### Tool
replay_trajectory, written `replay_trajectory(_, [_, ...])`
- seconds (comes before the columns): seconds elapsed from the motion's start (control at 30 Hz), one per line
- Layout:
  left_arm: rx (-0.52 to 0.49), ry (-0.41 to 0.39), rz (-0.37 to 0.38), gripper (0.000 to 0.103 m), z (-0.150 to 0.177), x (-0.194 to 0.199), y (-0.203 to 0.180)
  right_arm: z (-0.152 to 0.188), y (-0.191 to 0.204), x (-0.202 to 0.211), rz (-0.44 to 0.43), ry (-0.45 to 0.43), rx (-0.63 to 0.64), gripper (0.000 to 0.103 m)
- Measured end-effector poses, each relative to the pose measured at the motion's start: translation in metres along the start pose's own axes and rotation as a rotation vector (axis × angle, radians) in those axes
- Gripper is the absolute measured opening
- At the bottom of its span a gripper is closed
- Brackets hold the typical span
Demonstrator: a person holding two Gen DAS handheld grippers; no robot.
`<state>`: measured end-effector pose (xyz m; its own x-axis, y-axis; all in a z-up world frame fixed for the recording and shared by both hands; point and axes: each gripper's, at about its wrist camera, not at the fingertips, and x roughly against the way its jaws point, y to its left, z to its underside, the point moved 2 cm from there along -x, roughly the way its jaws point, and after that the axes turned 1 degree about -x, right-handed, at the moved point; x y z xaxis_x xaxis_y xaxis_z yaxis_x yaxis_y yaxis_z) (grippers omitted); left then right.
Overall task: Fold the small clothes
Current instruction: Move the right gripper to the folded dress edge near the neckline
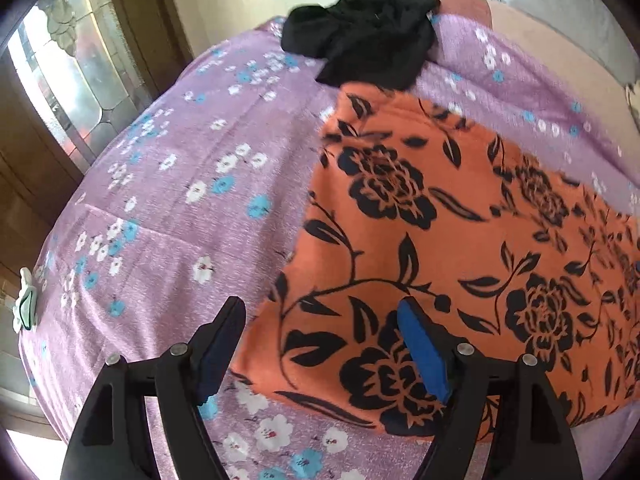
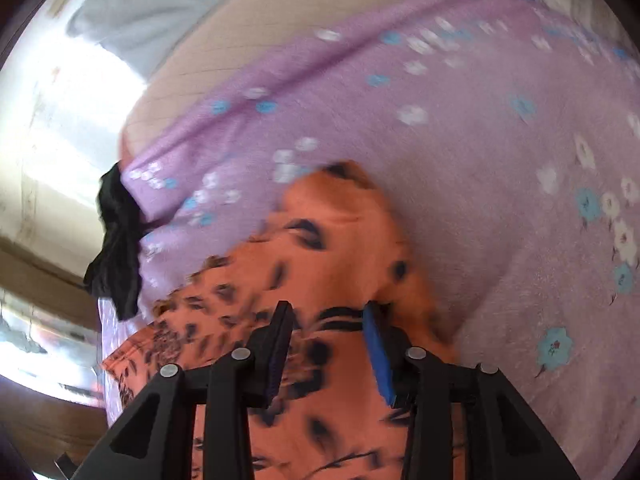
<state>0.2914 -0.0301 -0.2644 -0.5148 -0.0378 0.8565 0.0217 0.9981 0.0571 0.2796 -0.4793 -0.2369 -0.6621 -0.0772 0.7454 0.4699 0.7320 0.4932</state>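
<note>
An orange cloth with black flowers point(image 1: 460, 248) lies flat on the purple flowered bedsheet point(image 1: 172, 184). My left gripper point(image 1: 322, 312) is open above its near left corner, one finger over the sheet, one over the cloth, holding nothing. In the right wrist view the same orange cloth point(image 2: 320, 264) is blurred, with a raised fold at its far end. My right gripper point(image 2: 328, 316) is open just above it and holds nothing. A crumpled black garment point(image 1: 368, 36) lies at the far edge of the bed; it also shows in the right wrist view point(image 2: 116, 240).
A bare beige mattress point(image 1: 560, 52) lies beyond the sheet. A window with patterned glass point(image 1: 68, 80) and wooden frame is at the left. A small white and green object point(image 1: 26, 304) sits at the sheet's left edge. A grey cloth point(image 2: 160, 4) lies at the far side.
</note>
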Motion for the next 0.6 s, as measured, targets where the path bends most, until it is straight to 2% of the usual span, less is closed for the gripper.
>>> replay_trajectory(0.13, [0.003, -0.021, -0.042, 0.079, -0.002, 0.002, 0.013, 0.02, 0.08, -0.015, -0.146, 0.051, 0.129, 0.04])
replay_trajectory(0.37, [0.033, -0.026, -0.043, 0.079, 0.001, 0.005, 0.031, 0.078, 0.208, -0.111, -0.354, 0.249, 0.186, 0.04])
replay_trajectory(0.43, [0.013, -0.028, -0.039, 0.079, -0.001, 0.003, 0.031, 0.086, 0.227, -0.136, -0.354, 0.264, 0.167, 0.04])
replay_trajectory(0.5, [0.0, -0.024, -0.045, 0.079, -0.003, -0.002, 0.03, 0.087, 0.23, -0.163, -0.315, 0.266, 0.125, 0.041])
replay_trajectory(0.53, [-0.003, -0.02, -0.045, 0.08, -0.003, -0.003, 0.03, 0.087, 0.23, -0.171, -0.289, 0.253, 0.121, 0.039])
replay_trajectory(0.6, [-0.008, -0.02, -0.042, 0.079, -0.004, -0.002, 0.028, 0.086, 0.228, -0.169, -0.293, 0.224, 0.122, 0.038])
